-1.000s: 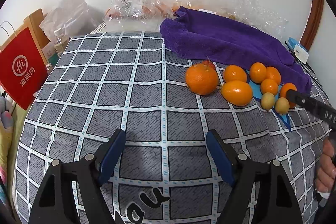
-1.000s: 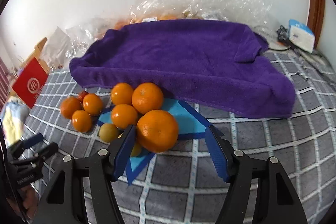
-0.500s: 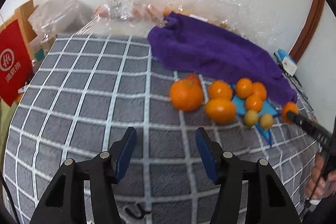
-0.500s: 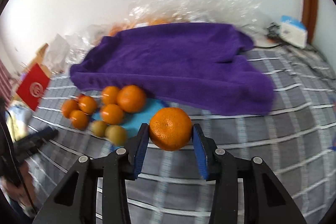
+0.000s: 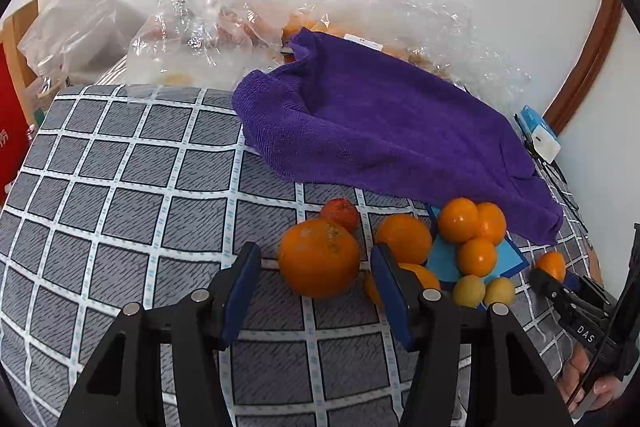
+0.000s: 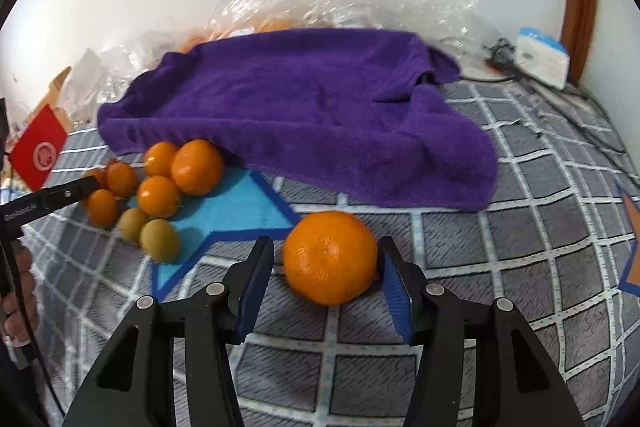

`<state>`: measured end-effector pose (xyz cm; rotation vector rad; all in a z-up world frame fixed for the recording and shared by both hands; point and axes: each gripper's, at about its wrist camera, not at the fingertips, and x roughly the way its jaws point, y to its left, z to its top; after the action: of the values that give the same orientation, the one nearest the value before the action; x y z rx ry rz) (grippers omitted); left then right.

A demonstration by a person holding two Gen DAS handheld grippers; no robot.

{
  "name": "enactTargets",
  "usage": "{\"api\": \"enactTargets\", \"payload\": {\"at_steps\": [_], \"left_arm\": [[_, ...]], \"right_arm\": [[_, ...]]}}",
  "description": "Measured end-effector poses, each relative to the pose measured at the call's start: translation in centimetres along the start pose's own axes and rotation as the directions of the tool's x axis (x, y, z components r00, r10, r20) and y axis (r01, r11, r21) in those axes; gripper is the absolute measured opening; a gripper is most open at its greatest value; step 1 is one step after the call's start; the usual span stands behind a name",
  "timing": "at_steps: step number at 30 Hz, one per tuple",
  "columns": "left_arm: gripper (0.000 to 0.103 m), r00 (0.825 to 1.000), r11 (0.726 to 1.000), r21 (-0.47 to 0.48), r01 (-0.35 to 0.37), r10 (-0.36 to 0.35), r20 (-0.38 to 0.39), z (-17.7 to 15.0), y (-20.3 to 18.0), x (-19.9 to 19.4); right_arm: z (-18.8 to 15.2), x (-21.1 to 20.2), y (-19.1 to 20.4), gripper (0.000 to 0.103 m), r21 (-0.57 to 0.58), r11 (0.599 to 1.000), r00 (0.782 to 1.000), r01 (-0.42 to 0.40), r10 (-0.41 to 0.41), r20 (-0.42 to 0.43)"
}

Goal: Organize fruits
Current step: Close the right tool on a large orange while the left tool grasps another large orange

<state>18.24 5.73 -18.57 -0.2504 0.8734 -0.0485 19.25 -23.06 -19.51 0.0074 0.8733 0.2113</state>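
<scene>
In the left wrist view, the left gripper [image 5: 316, 267] stands open around the big orange [image 5: 319, 257] at lower centre; close squarely, avoiding its neighbours. In the right wrist view, the right gripper [image 6: 326, 267], fingers parted, brackets a second orange [image 6: 330, 257] resting on the checked cloth [image 6: 520, 227]; withdraw straight back.

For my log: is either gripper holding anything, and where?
Nothing gripped. Left gripper straddles speckled orange, gaps both sides; right gripper touches lone orange with one finger.
</scene>
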Motion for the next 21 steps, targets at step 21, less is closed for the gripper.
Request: {"api": "enactTargets", "payload": {"at_steps": [21], "left_arm": [[0.039,0.991,1.000,-0.017,-0.024,0.026,0.128,-0.5,0.1,-1.6]], "right_arm": [[0.0,-0.5,-0.5,0.042,0.032,0.998,0.998,-0.055,0.055,0.026]]}}
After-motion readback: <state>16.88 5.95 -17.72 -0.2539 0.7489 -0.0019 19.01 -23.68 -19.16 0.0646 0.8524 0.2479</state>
